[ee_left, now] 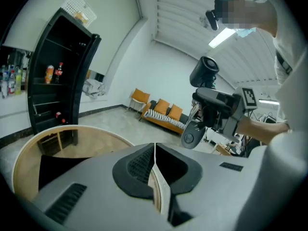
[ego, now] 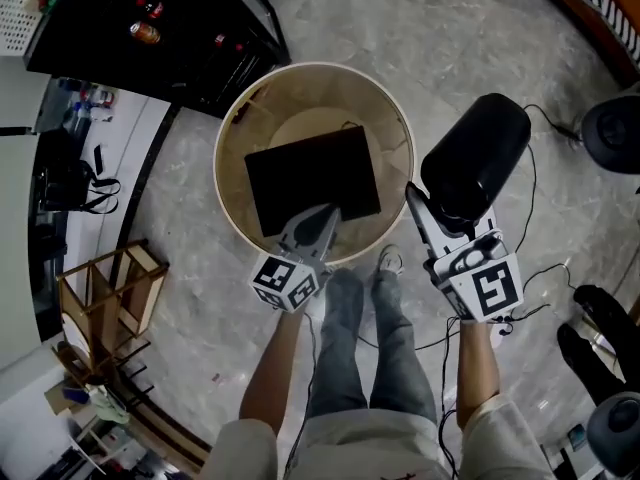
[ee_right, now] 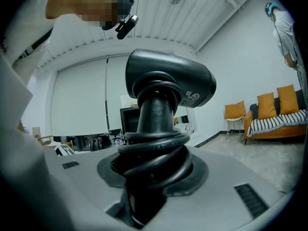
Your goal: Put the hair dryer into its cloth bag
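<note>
Right gripper (ego: 432, 213) is clamping half-wide on the handle of the black hair dryer (ego: 478, 153), with the cord (ee_right: 154, 153) coiling round that handle, holding it just off the round table's (ego: 225, 183) right rim. Left gripper (ego: 318, 218) is pressing its jaws fully together at the near edge of the black cloth bag (ego: 310, 173), which is lying flat on the tabletop

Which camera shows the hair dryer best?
The right gripper view: the hair dryer fills it, cord-wrapped handle between the jaws. The head view shows only its black barrel from above; the left gripper view shows it small, far off.
</note>
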`<state>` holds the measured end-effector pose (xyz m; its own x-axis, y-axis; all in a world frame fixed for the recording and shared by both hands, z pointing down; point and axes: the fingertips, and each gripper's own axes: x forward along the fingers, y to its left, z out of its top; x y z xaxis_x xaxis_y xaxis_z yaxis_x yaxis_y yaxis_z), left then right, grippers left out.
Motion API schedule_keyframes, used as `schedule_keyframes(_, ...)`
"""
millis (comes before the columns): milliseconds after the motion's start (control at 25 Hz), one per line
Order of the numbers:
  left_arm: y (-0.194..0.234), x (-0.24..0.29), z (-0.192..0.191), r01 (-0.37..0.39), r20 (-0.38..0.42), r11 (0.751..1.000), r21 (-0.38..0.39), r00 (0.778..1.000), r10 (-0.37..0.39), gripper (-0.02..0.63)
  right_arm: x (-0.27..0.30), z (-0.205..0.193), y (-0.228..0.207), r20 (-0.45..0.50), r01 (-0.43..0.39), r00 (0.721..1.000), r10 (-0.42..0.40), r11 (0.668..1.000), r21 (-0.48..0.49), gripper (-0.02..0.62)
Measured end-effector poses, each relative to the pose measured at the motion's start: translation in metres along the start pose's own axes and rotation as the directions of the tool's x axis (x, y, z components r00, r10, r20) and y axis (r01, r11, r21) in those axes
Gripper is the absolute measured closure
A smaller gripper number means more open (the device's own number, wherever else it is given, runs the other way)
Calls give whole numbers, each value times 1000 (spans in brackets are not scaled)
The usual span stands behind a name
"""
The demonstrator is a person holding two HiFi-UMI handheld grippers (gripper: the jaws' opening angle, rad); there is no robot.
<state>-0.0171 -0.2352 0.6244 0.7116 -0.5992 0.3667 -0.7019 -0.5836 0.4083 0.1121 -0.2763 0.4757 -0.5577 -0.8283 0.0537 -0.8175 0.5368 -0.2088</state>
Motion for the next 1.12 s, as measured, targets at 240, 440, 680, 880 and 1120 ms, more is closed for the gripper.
schedule_keyframes(240,40,55,-65,-79,-100,996,28,992,82,572,-8,-50,-16,-28,19,999,-21,999,-39,414)
schedule_keyframes(440,61,105,-124,-160,-264,985,58,950,170,382,-12,-81,-29,-50,38,998,-40,999,-35,414)
schedule_keyframes(680,59,131,-168,-238,-389,961,140,879,274,357,-23,-103,-36,-77,57,995,-58,998,-13,414)
schedule_keyframes(880,77,152,-181,-325,-438,929,176,819,370,357,-28,-115,-43,-93,66,993,-68,998,-22,414)
schedule_keyframes(1120,93,174,-193,-352,-514,922,162,767,384,357,-30,-131,-49,-110,71,991,-73,997,-23,414)
